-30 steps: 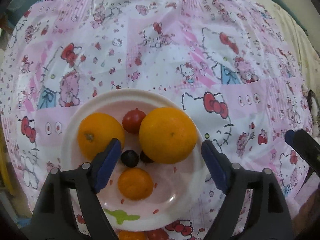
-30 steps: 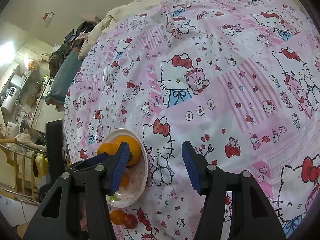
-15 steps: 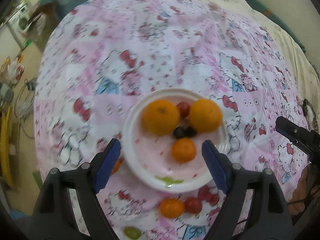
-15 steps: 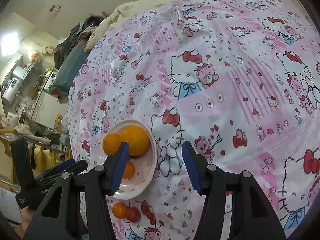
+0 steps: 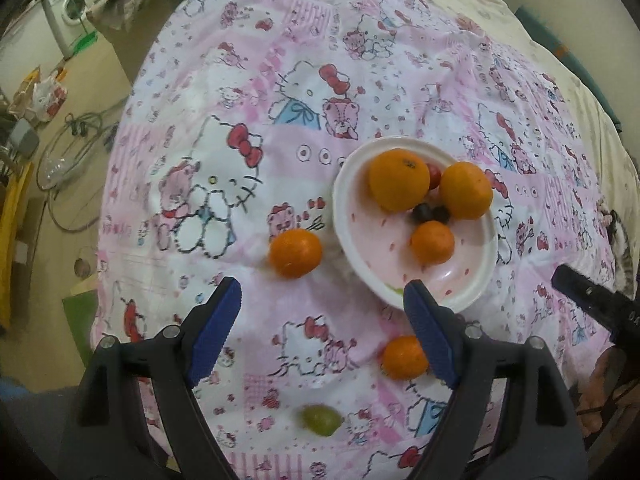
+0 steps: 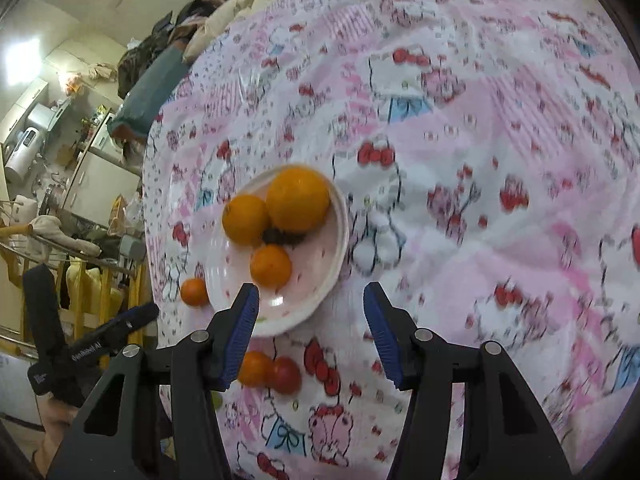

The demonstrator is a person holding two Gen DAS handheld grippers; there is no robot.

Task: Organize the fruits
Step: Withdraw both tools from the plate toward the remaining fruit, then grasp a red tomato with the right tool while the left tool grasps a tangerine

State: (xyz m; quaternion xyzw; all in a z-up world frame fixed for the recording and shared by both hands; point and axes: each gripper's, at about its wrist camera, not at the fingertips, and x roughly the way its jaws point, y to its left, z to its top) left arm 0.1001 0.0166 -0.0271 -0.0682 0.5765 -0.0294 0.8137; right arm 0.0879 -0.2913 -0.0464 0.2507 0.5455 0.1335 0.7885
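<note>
A white plate on the pink patterned cloth holds two big oranges, a small orange, a red tomato and two dark grapes. Loose on the cloth lie an orange left of the plate, another orange in front of it, and a green grape. My left gripper is open and empty, above the cloth in front of the plate. My right gripper is open and empty near the plate's rim; a loose orange and red tomato lie below it.
The cloth covers a round table whose left edge drops to a cluttered floor with a washing machine. The right gripper's arm shows at the right. Bedding lies beyond the table's far side.
My left gripper has drawn back and swung left, so the plate now sits right of centre and loose fruit shows. The right gripper has moved closer to the plate.
</note>
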